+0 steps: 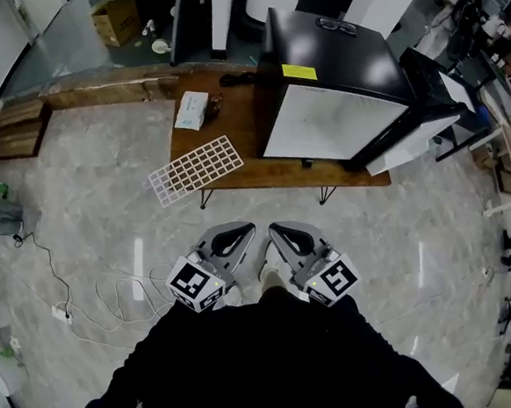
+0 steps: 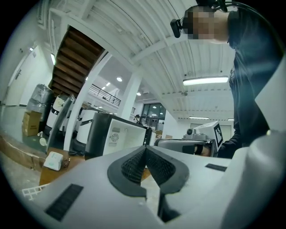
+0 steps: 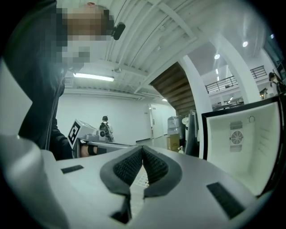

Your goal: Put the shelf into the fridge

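1. Nearest the person's body, the left tool and the right tool hung side by side over the floor, their tips pointing forward toward the bench.
2. In the left gripper view the left tool had its ribbed pads pressed together with nothing between them. In the right gripper view the right tool was closed in the same way and was also empty.
3. Ahead of both tools and off to the left lay the shelf, a white wire grid resting flat on the bench's near left corner. Its left end hung out past the bench edge over the floor.
4. The shelf's long axis ran roughly along the bench's front edge, with its left end swung a little toward the person. The left tool was the nearer one, and both tools were well apart from the shelf.
5. Just beyond the shelf a white packet lay on the bench.
6. Farther along, to the right of the shelf, the fridge stood on the bench. Its door was swung open to the right and its white interior faced the person.
7. Judging from this layout, the shelf would have to be picked up on the left, most likely by its overhanging edge, and carried rightward into the opening.
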Available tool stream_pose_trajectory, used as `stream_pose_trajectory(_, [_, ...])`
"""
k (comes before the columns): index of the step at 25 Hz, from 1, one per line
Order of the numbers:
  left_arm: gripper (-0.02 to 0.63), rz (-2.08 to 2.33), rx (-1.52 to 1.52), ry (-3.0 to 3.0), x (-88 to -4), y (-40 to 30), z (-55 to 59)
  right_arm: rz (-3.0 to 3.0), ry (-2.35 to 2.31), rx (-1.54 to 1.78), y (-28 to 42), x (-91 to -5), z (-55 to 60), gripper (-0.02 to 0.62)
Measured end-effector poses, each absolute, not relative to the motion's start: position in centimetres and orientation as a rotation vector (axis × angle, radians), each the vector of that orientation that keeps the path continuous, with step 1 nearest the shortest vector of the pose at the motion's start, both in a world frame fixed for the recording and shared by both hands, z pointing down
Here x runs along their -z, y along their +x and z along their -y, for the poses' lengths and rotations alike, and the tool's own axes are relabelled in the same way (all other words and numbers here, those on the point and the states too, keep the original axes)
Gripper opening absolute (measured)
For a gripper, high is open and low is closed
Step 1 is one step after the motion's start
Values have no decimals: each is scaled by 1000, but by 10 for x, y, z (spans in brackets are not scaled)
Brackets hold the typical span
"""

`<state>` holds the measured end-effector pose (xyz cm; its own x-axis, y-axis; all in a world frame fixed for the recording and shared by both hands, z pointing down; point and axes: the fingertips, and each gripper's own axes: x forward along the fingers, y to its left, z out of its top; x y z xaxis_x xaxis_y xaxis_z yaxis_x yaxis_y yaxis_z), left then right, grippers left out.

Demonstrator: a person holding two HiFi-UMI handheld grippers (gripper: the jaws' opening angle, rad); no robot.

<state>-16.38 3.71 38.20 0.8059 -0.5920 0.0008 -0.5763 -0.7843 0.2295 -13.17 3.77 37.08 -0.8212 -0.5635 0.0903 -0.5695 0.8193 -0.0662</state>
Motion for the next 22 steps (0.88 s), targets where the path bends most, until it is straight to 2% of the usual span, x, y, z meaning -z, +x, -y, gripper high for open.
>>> stream_pose_trajectory(13, [6,1409,99,2565,-394,-207,68,3090,388,-96,-180,-379,77,8])
stream_pose_trajectory(22, [6,1674,150,2360,-404,-228,104,3125,22,-130,-208,-387,113,8])
